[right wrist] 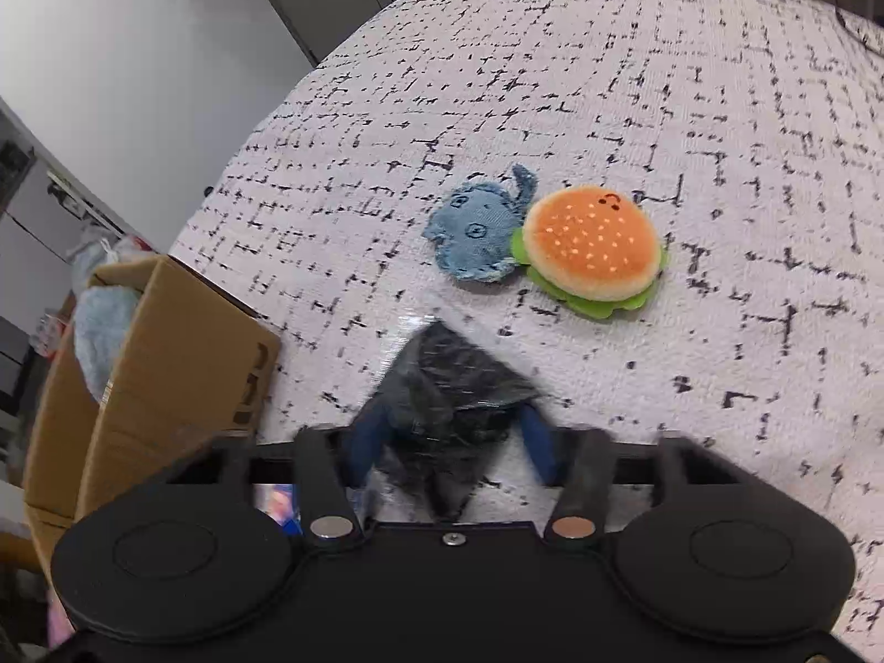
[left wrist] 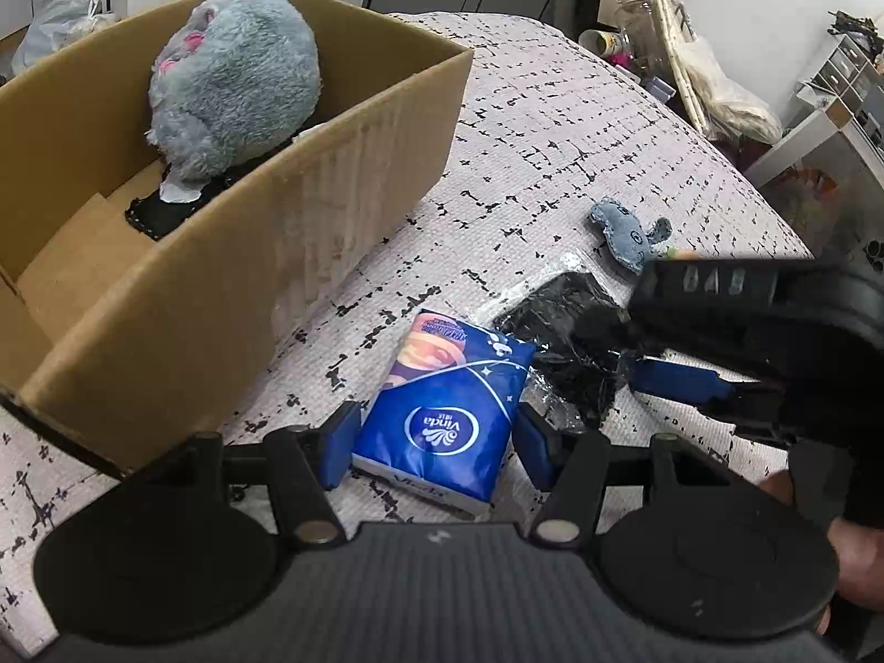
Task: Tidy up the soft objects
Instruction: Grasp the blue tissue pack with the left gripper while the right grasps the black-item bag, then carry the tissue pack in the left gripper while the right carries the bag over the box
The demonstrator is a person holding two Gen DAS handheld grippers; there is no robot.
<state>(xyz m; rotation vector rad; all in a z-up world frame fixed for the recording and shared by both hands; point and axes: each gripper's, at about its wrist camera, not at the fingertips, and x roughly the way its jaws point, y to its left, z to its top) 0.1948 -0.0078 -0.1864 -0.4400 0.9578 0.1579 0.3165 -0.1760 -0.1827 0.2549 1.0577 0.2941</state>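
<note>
white black-flecked bedspread (left wrist: 552, 127) carries all items. beside brown cardboard box (left wrist: 309, 210): left gripper (left wrist: 436, 442) clamps blue tissue pack (left wrist: 442, 414); right gripper (right wrist: 450, 442) clamps black plastic-wrapped pouch (right wrist: 447, 381).

Both views are evenly and fairly brightly lit, with soft, diffuse light and no hard shadows. The cardboard box (left wrist: 232, 254) casts only a faint shade on the patterned cloth (left wrist: 552, 127) beside its near wall. Fisheye distortion is strong: the flat cloth bulges like a dome, and the corners fall off to black. In the left wrist view the tissue pack (left wrist: 442, 414) is sharp, and its glossy wrapper shows mild sheen. The plastic-wrapped black item (right wrist: 447, 387) glints with small highlights and is smeared by motion blur in the right wrist view, while the hamburger plush (right wrist: 594, 248) farther off stays crisp. Far room clutter looks soft and compressed.
</note>
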